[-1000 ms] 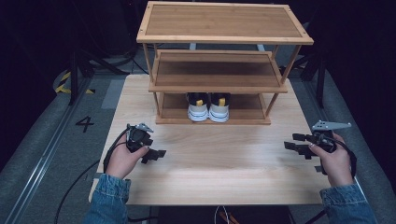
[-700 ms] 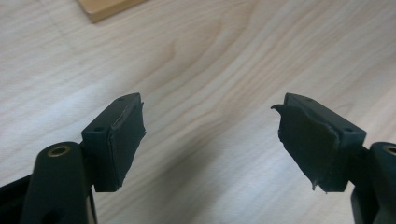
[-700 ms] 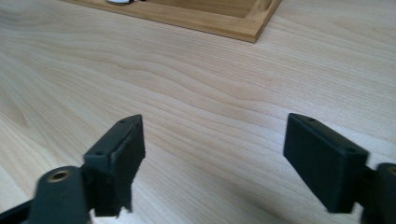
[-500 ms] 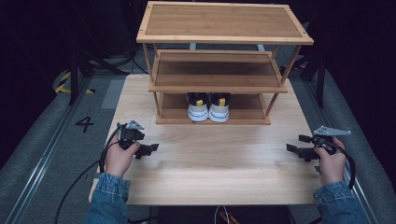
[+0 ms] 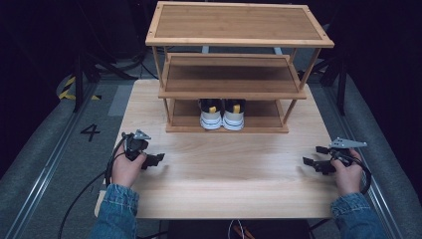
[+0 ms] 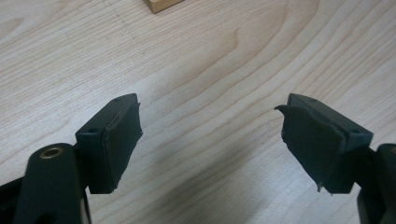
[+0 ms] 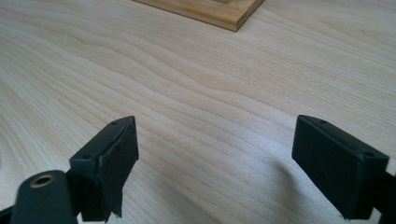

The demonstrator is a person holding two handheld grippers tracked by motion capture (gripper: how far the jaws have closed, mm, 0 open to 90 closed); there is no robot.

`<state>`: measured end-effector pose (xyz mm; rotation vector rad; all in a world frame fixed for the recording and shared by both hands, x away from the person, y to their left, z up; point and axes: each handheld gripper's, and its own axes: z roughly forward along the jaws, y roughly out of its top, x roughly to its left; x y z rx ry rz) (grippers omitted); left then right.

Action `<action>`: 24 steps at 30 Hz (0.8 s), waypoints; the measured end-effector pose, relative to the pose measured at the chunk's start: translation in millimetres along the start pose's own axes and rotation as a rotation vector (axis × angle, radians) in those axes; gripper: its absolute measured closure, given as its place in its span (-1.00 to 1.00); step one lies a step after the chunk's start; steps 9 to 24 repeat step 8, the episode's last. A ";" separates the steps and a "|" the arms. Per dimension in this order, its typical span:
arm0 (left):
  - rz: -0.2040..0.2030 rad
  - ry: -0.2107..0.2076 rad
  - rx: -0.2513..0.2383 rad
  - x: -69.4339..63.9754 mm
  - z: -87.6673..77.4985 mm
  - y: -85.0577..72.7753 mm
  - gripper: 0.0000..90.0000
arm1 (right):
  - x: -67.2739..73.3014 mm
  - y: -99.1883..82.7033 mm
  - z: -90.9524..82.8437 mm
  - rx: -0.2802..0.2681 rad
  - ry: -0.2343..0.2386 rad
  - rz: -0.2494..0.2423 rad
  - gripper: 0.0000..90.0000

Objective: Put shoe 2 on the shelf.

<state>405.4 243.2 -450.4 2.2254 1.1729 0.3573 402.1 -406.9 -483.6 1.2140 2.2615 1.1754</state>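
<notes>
On the pale wooden table (image 5: 224,169), the pair of shoes (image 5: 222,113) sits on the rack's (image 5: 239,40) lowest shelf while the left gripper (image 5: 155,159) and right gripper (image 5: 311,162) rest low at the edges, both wide and empty, having sunk outward from earlier, the right's jaws having just been opening.

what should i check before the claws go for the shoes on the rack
1. Left claw open, nothing between its jaws: ok.
2. Right claw open and empty, jaws just opened wide: ok.
3. Pair of shoes on the bottom shelf, heels facing the person, side by side: ok.
4. Table bare between claws and rack: ok.
5. Headroom under the middle shelf for a claw: cannot tell.
</notes>
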 end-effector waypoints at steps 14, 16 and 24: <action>0.029 0.003 -0.004 -2.0 4.2 -0.2 -0.56 | 2.8 0.2 5.4 0.035 0.002 -0.012 -0.66; 0.029 0.003 -0.004 -2.0 4.2 -0.2 -0.56 | 2.8 0.2 5.4 0.035 0.002 -0.012 -0.66; 0.029 0.003 -0.004 -2.0 4.2 -0.2 -0.56 | 2.8 0.2 5.4 0.035 0.002 -0.012 -0.66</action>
